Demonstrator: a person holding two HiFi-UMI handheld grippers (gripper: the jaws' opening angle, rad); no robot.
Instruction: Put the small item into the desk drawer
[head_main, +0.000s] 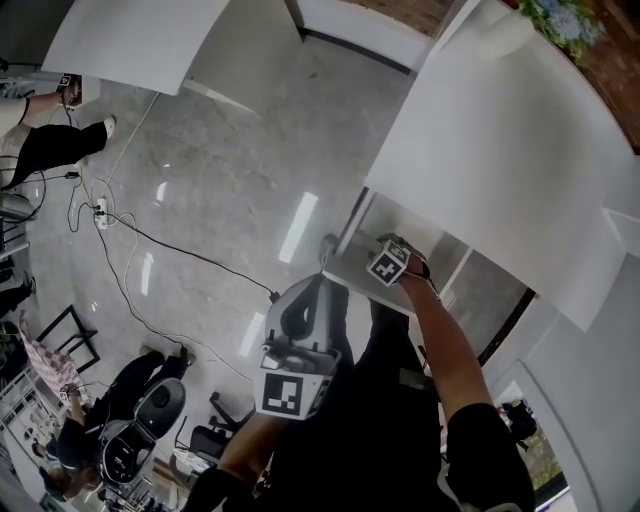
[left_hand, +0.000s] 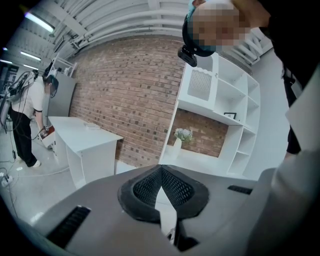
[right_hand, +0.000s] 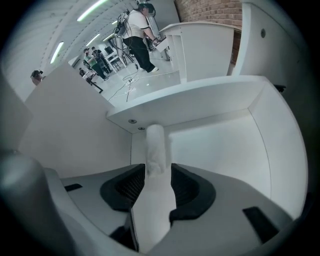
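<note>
The white desk drawer (head_main: 352, 268) stands pulled out beneath the white desk (head_main: 500, 150). My right gripper (head_main: 384, 250) reaches into it. In the right gripper view, a small white cylinder-shaped item (right_hand: 154, 147) stands on end inside the drawer (right_hand: 225, 145), between and just past the tips of the right gripper (right_hand: 157, 167). The jaws are spread, with a gap showing on the item's right side, and the item looks blurred. My left gripper (head_main: 318, 288) hangs in front of my body, away from the drawer. Its tips (left_hand: 161, 170) meet with nothing between them.
A second white table (head_main: 140, 40) stands at the far left. Cables (head_main: 130, 250) trail over the grey floor, and people and chairs are at the left edge. The left gripper view shows a brick wall, white shelving (left_hand: 220, 95), a flower vase (left_hand: 181, 136) and a person (left_hand: 27, 115).
</note>
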